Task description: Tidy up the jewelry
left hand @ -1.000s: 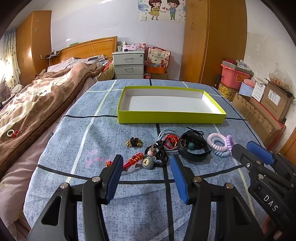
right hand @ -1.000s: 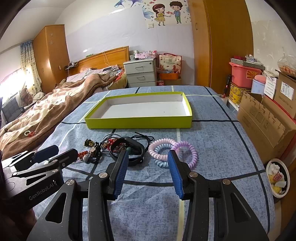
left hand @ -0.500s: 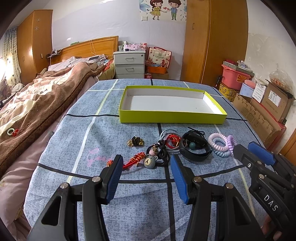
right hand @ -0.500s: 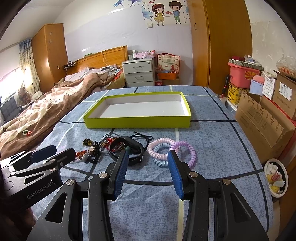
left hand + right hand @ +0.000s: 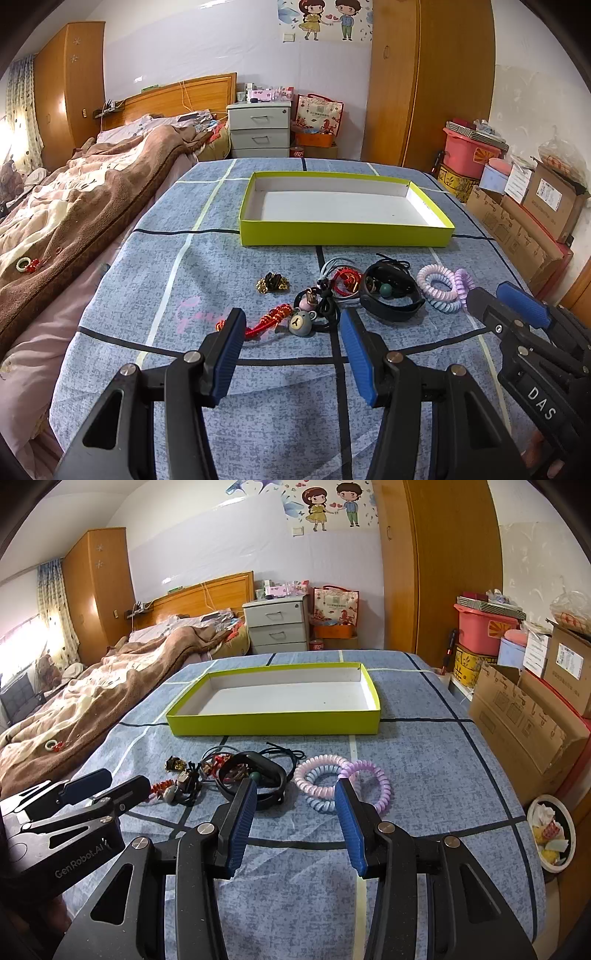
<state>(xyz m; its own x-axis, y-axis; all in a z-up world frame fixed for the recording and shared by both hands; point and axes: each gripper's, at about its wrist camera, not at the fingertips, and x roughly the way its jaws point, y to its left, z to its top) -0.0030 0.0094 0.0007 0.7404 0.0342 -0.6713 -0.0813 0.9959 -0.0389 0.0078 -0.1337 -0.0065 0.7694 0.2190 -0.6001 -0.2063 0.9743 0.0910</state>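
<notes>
An empty yellow-green tray [image 5: 343, 236] [image 5: 273, 725] lies on the blue cloth. In front of it lie several pieces: a gold-black charm [image 5: 272, 283], a red knotted cord [image 5: 271, 320], a bear-charm hair tie [image 5: 302, 322], a red bracelet [image 5: 345, 281], a black wristband [image 5: 391, 295] [image 5: 253, 775] and pastel spiral hair ties [image 5: 441, 286] [image 5: 341, 779]. My left gripper [image 5: 291, 332] is open and empty, just short of the bear charm. My right gripper [image 5: 295, 801] is open and empty, just short of the spiral ties.
A bed with a brown blanket [image 5: 74, 206] runs along the left. Cardboard boxes [image 5: 524, 221] and a pink bin [image 5: 469, 155] stand on the right. A bowl of scraps [image 5: 552, 834] sits on the floor at the right. A nightstand [image 5: 258, 129] stands behind.
Both views have shifted slightly; the jewelry sits a little farther from the fingers. Both grippers stay open and empty.
</notes>
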